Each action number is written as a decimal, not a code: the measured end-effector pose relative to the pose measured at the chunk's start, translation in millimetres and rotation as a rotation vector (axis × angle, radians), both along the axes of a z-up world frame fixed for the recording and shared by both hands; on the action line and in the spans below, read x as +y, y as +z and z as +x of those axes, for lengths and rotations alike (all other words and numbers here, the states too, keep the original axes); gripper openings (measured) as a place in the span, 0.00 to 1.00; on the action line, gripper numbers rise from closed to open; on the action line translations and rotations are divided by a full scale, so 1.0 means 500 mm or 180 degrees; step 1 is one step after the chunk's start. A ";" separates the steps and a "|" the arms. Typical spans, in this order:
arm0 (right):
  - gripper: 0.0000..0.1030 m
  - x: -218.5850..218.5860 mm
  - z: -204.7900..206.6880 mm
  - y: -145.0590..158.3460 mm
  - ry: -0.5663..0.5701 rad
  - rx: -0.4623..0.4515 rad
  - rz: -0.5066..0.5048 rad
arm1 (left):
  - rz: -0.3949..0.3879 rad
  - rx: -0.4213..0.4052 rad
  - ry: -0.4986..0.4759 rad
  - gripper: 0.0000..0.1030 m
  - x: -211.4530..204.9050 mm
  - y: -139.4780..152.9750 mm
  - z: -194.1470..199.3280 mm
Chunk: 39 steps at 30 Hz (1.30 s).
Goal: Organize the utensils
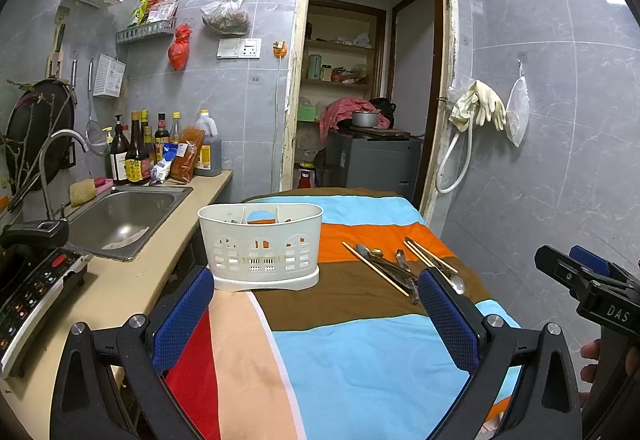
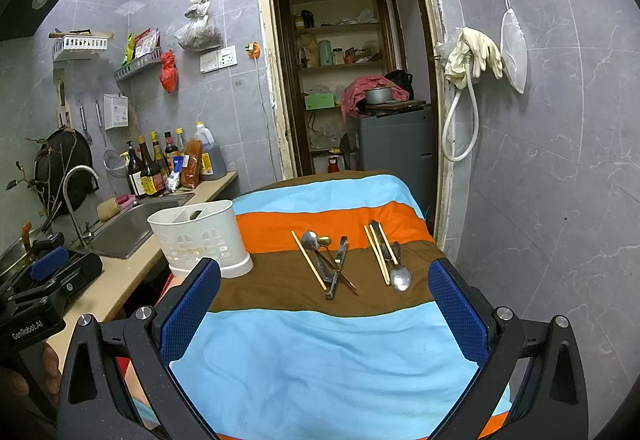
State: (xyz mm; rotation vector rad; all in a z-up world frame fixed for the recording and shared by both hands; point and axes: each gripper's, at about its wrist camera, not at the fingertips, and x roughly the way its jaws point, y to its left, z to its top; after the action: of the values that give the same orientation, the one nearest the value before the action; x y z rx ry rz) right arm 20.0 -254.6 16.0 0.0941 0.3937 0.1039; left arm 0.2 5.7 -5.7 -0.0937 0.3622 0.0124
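Both claws hang above the striped cloth-covered counter [image 2: 320, 352], and neither grips a thing. The left claw [image 1: 316, 324] is spread wide at the bottom of its own frame, blue pads far apart with only cloth between them. The right claw [image 2: 324, 316] is spread just as wide, low in its view, nothing between its pads either.

The white slotted plastic utensil caddy [image 1: 260, 246] stands upright left of centre in the left view, on the brown stripe at the cloth's left edge; something dark shows inside it, too small to make out. In the right view the same caddy sits at middle left, partly behind the left pad of the right claw.

Out on the brown and orange stripes, centre of the right view, lie the loose pieces in two clusters. The left cluster: a pale wooden chopstick [image 2: 309, 260], a steel spoon with its bowl toward the orange stripe [image 2: 310, 240], a small brass-coloured spoon [image 2: 325, 240] and a dark metal tool [image 2: 339, 267], handles crossing. Just to the right, apart from that pile: a pair of wooden chopsticks [image 2: 377, 254] beside a steel spoon with its bowl toward the camera [image 2: 401, 277].

A steel sink [image 1: 124, 218] sits in the beige worktop at the left of the left view, with sauce bottles [image 1: 136, 156] behind it
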 end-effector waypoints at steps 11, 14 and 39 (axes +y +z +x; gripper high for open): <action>0.99 0.002 0.000 -0.001 0.0000 0.0011 0.0003 | -0.0001 0.0007 0.0000 0.99 -0.001 0.001 0.001; 0.99 0.002 0.000 -0.001 0.0000 0.0014 0.0004 | -0.0001 0.0009 0.0000 0.99 -0.001 0.001 0.001; 0.99 0.012 0.006 -0.013 0.0000 0.0033 0.0010 | 0.0002 0.0016 -0.0001 0.99 -0.001 0.001 0.001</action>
State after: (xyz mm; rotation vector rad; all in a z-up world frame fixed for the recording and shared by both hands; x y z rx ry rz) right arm 22.8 -248.4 9.4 0.0976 0.4040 0.1041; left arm 0.8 5.3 -5.3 -0.0930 0.3672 0.0123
